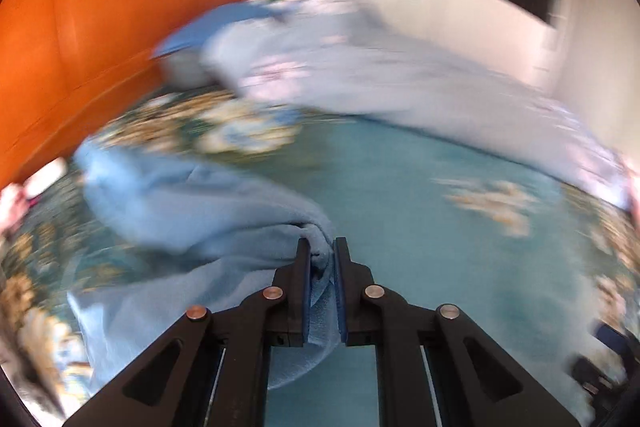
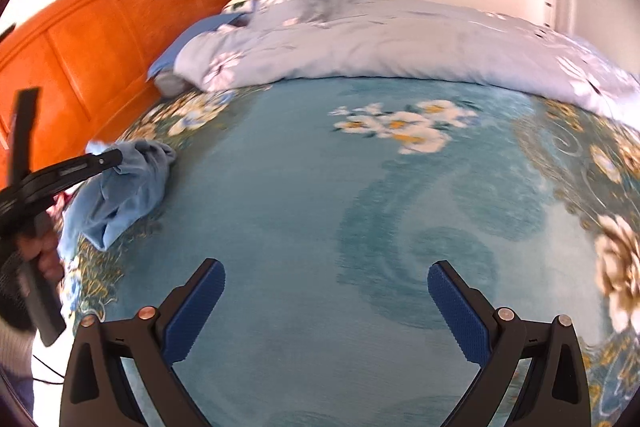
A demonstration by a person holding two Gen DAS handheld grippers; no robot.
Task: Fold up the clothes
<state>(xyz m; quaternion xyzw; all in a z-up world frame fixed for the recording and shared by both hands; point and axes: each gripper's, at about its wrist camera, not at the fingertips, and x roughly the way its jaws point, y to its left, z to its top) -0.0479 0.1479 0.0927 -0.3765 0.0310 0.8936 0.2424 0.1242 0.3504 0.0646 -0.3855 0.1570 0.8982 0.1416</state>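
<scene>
The left gripper [image 1: 322,247] is clenched on a bunched fold of the blue garment [image 1: 192,211], with cloth squeezed between its pads and trailing off beside the headboard [image 1: 80,27]. Seen from the right wrist, the garment [image 2: 120,187] hangs crumpled from that gripper [image 2: 116,159], its lower part resting on the bedspread [image 2: 320,207] close to the headboard [image 2: 100,39]. Gripping one edge like this probably serves to lift the piece so it can be spread on the bare stretch of bedspread farther from the headboard.

The right gripper [image 2: 326,283] is released, jaws wide apart over that bare stretch, holding nothing; it seems ready to catch a second edge. A quilt [image 2: 400,39] lies heaped along the far side, running out from the headboard. Folding proper looks not yet begun.
</scene>
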